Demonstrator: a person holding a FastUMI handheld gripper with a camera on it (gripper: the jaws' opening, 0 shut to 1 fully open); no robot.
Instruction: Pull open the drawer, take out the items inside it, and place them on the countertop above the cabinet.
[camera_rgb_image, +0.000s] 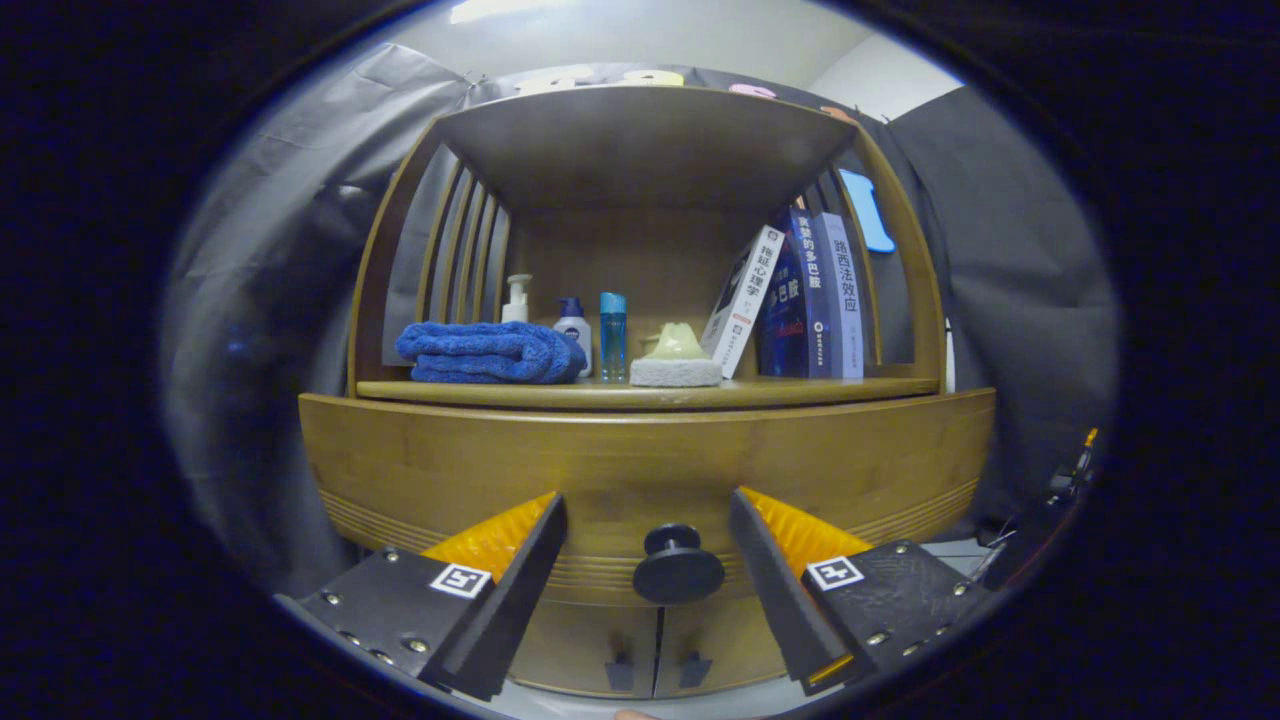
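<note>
Before wooden cabinet (420, 450), hand-held gripper (648, 515) open

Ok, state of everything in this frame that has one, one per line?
drawer: closed, front flush with the cabinet.
knob: free, between the claw fingers, untouched.
claw: open, fingers either side of the knob.
cabinet doors: closed.
towel: folded, lying on the countertop.
books: standing, leaning left.
pump bottles: upright.
</note>
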